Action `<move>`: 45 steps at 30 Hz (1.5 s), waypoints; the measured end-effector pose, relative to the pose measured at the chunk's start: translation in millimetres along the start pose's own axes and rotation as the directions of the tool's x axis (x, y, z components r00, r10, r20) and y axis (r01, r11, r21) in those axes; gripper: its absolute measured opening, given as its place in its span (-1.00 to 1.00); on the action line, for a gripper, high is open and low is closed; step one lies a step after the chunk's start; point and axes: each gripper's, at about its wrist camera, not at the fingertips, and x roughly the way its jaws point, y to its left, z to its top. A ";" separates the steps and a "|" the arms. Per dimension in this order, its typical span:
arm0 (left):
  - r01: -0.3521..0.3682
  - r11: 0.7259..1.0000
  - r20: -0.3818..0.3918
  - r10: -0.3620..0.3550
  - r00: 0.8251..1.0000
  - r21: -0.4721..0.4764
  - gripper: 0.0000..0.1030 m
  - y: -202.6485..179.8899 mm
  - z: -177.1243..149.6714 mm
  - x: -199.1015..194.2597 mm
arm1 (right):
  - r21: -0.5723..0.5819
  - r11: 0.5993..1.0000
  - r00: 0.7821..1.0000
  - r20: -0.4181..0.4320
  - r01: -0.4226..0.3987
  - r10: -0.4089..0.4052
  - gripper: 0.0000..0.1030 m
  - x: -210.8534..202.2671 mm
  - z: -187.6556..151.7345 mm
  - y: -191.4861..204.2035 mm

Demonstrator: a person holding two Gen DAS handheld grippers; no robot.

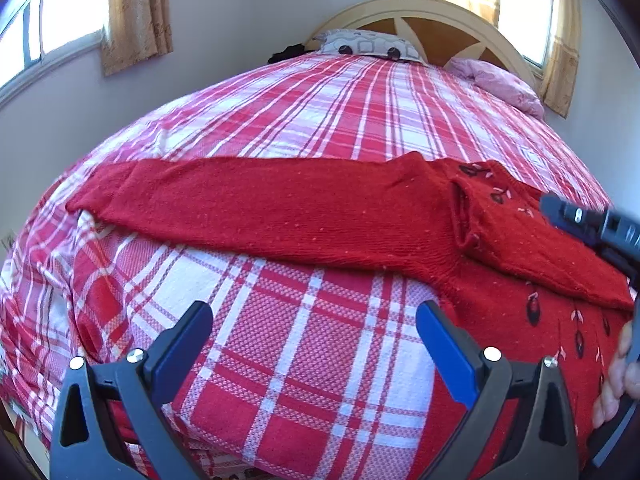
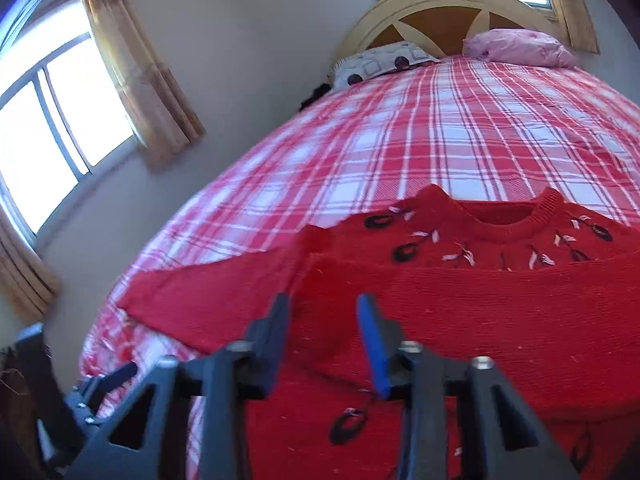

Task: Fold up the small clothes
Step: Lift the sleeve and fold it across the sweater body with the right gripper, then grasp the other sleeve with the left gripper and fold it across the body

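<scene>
Both hand-held grippers, left (image 1: 314,334) and right (image 2: 324,320), released and grasping nothing, above the red sweater (image 2: 480,320) spread on the plaid bed (image 1: 320,120), one sleeve (image 1: 260,204) extending left.

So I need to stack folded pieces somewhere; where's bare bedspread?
Free: the plaid bedspread between the red sweater and the pillows, and the patch under the open left gripper. Crowded: the near right, where the sweater's body lies.
</scene>
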 end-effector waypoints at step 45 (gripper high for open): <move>-0.071 0.919 0.179 0.150 0.972 -0.388 -0.90 161.6 110.8 17.1 | 0.062 0.985 0.968 0.185 0.161 -0.170 0.52 -131.5 -62.4 10.7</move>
